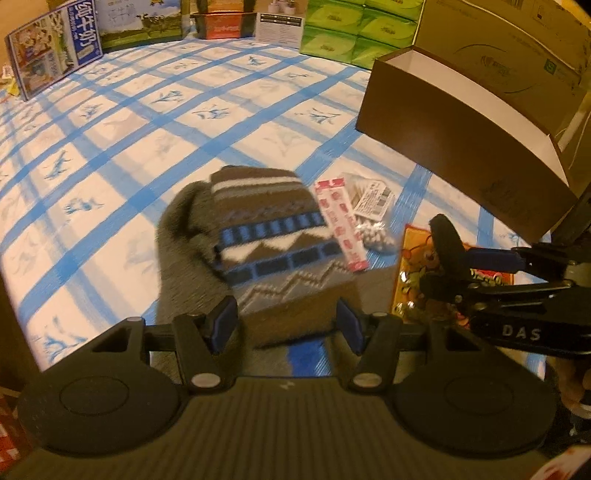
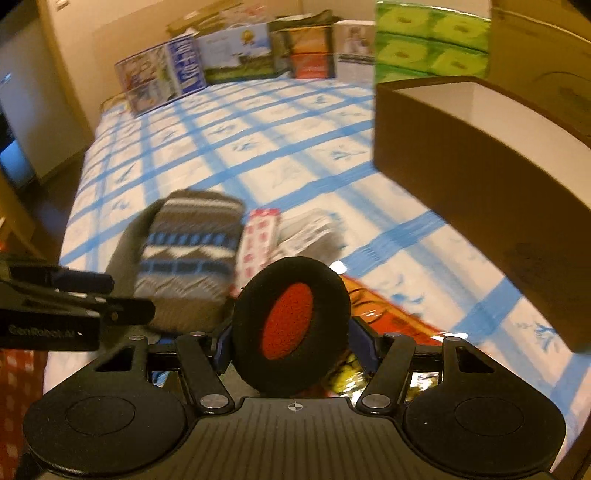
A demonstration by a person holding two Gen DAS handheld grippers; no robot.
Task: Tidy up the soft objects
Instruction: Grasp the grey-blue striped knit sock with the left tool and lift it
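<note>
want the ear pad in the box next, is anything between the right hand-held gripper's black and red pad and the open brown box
Nothing visible stands in the way. The right hand-held gripper holds the round ear pad above an orange packet. Toward the open brown box there is only bare checked cloth; the patterned mitten lies on the other side.

A: Place? Looks like a room in a home, used partly for storage. The work surface is a blue-and-white checked cloth (image 2: 229, 147) printed with small sprigs.

B: Evidence for storage?

A: Household stock along the far edge: green tissue packs (image 1: 351, 33), a milk carton box (image 1: 51, 51) with Chinese lettering, gift boxes, big cardboard cartons (image 1: 517, 48). Plain beige wall (image 2: 74, 55), warm dim lamp light, and a doorway (image 2: 14, 122) at left.
</note>
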